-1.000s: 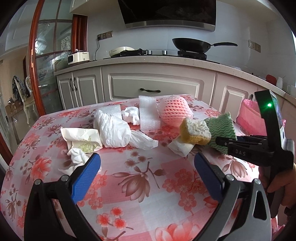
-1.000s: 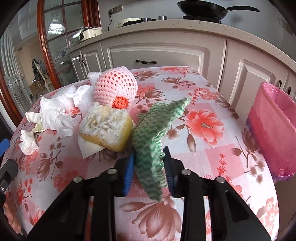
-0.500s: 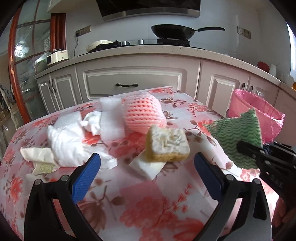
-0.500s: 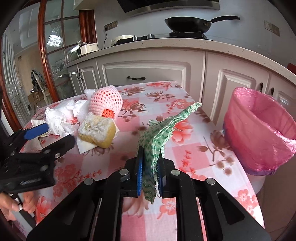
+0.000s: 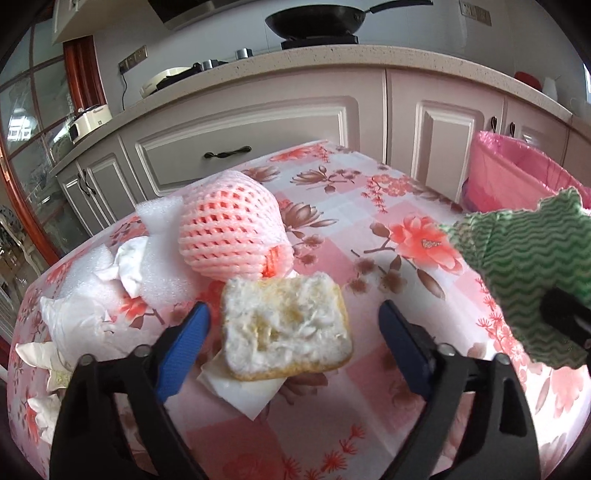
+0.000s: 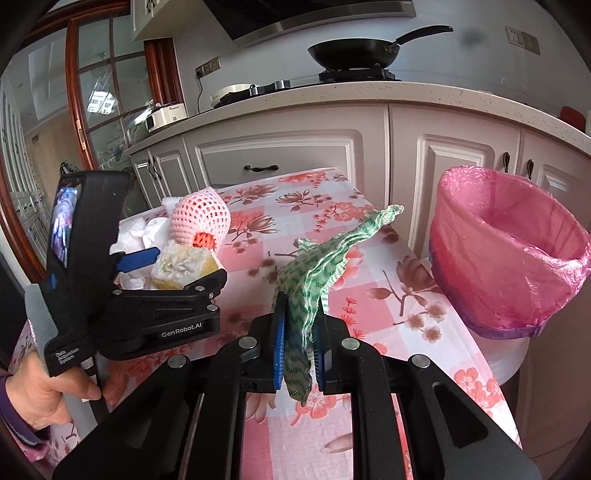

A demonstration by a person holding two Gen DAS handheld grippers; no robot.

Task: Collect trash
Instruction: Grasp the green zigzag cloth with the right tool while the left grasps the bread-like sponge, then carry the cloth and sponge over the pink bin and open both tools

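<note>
My right gripper (image 6: 299, 343) is shut on a green-and-white wavy cloth (image 6: 317, 266) and holds it above the table, left of the pink-lined trash bin (image 6: 506, 254). The cloth (image 5: 528, 273) and bin (image 5: 517, 177) also show at the right of the left wrist view. My left gripper (image 5: 291, 339) is open, its blue pads either side of a bitten piece of bread (image 5: 286, 328) lying on a white napkin (image 5: 240, 391). The left gripper (image 6: 173, 269) and bread (image 6: 181, 266) also show in the right wrist view.
Behind the bread lies a fruit in pink foam netting (image 5: 225, 229), white foam pieces (image 5: 162, 258) and crumpled white tissues (image 5: 77, 325) on the floral tablecloth (image 5: 369, 398). Kitchen cabinets (image 5: 258, 129) and a counter with a black pan (image 5: 317, 22) stand beyond the table.
My left gripper has moved forward until its open pads flank the bread. My right gripper has carried the green cloth up and to the right, closer to the bin.
</note>
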